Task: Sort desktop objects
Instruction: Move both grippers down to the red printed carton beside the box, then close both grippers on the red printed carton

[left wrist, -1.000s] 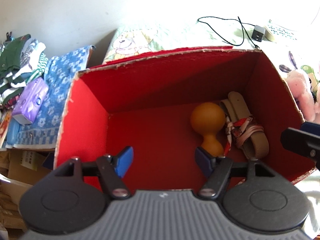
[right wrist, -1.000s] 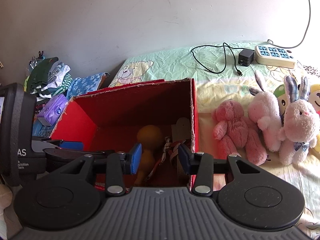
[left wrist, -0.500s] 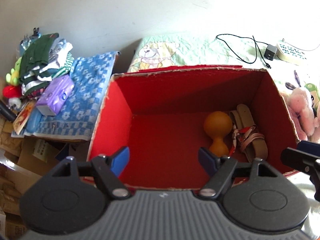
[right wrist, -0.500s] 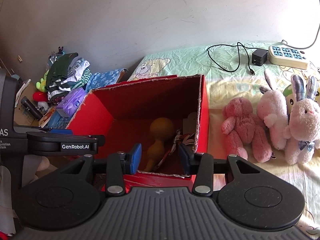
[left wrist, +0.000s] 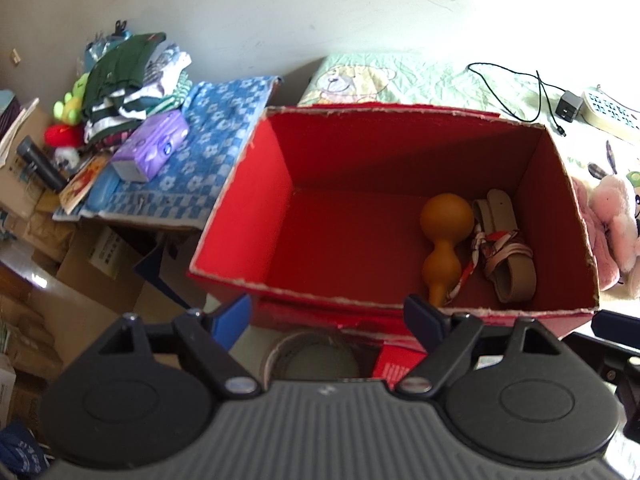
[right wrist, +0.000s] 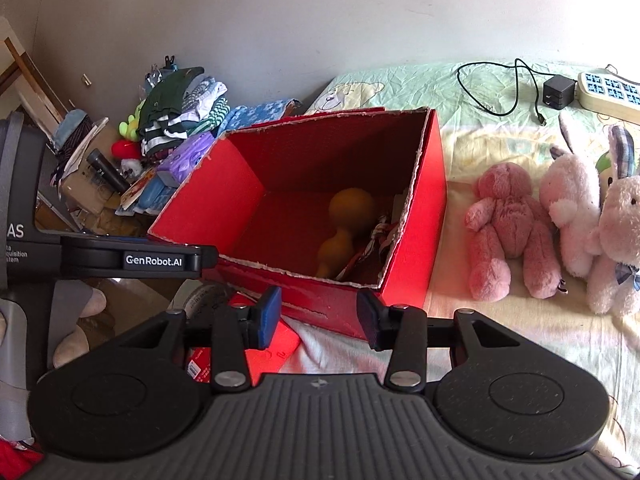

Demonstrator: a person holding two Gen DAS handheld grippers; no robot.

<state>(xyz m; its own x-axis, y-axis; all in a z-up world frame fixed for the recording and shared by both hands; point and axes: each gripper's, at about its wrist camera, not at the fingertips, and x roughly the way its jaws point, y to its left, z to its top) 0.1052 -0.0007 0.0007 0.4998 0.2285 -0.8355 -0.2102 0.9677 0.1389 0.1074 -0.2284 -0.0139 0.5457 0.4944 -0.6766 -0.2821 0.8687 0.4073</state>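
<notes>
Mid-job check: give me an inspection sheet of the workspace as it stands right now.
Surface: bedsheet, pale green, bear print.
Job's things: red box open; orange gourd and tan strap inside, touching. Plush toys outside, beside the box.
Clutter: folded clothes, purple pack.
Tools: left tool open, has just been widening, nothing between; right tool open, empty.
Cables: black charger cable, power strip.
Surroundings: plain wall, cardboard boxes.

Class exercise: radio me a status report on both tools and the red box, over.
Left tool open, empty, jaws just widened. Right tool open, empty. Red box holds orange gourd and tan strap. Nothing blocking the box mouth.
</notes>
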